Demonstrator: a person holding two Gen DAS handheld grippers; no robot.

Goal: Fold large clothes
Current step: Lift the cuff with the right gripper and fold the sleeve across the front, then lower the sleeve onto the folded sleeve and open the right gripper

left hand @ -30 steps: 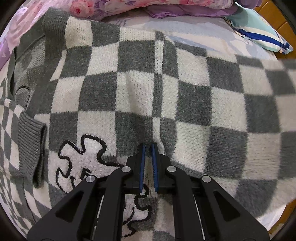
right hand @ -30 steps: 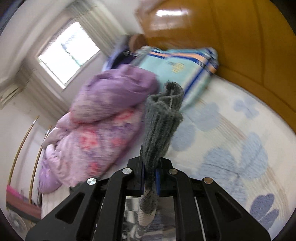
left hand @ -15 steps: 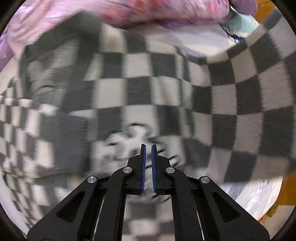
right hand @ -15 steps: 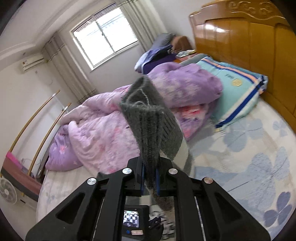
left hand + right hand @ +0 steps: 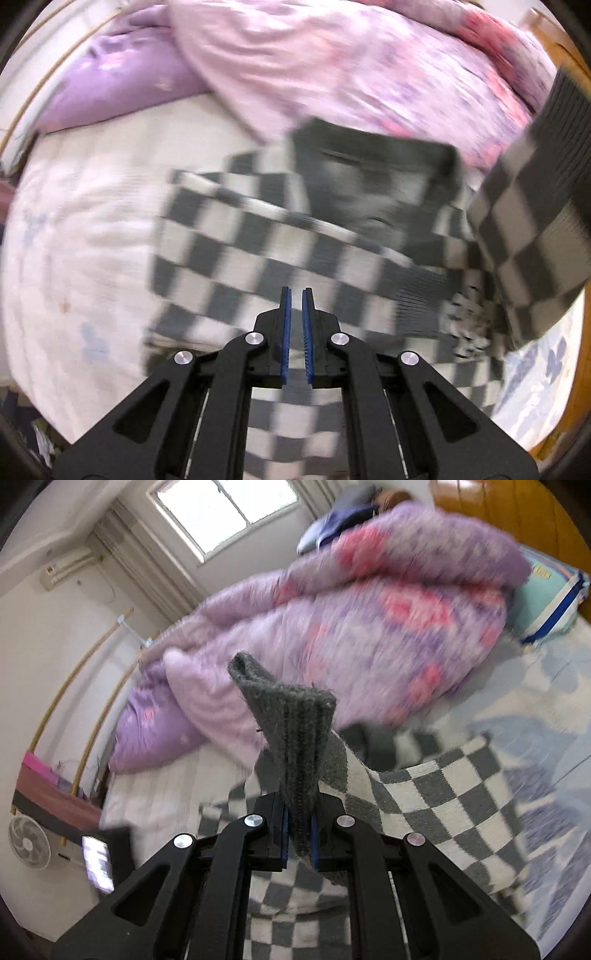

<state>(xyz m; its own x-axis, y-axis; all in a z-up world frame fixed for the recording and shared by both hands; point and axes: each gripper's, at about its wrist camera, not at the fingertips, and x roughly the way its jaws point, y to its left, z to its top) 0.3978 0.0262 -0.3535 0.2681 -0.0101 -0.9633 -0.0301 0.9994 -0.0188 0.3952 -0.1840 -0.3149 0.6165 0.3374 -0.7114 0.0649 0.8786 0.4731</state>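
Note:
A grey-and-white checkered knit sweater (image 5: pixel 295 251) lies partly folded on the bed, blurred by motion. My left gripper (image 5: pixel 296 299) hovers above it, jaws nearly closed with a thin gap and nothing between them. My right gripper (image 5: pixel 298 819) is shut on the sweater's grey ribbed edge (image 5: pixel 291 731), which stands up between the fingers. The checkered cloth (image 5: pixel 443 812) hangs from it down to the bed. That lifted part shows at the right of the left wrist view (image 5: pixel 528 221).
A purple and pink floral quilt (image 5: pixel 369 627) is heaped at the far side of the bed. A striped teal pillow (image 5: pixel 546 602) lies by the wooden headboard (image 5: pixel 517 513). A white sheet (image 5: pixel 81 240) covers the mattress. A fan (image 5: pixel 27 845) stands by the wall.
My left gripper has pulled back and up from the sweater, showing more bed. My right gripper has swung the held edge over toward the sweater's body.

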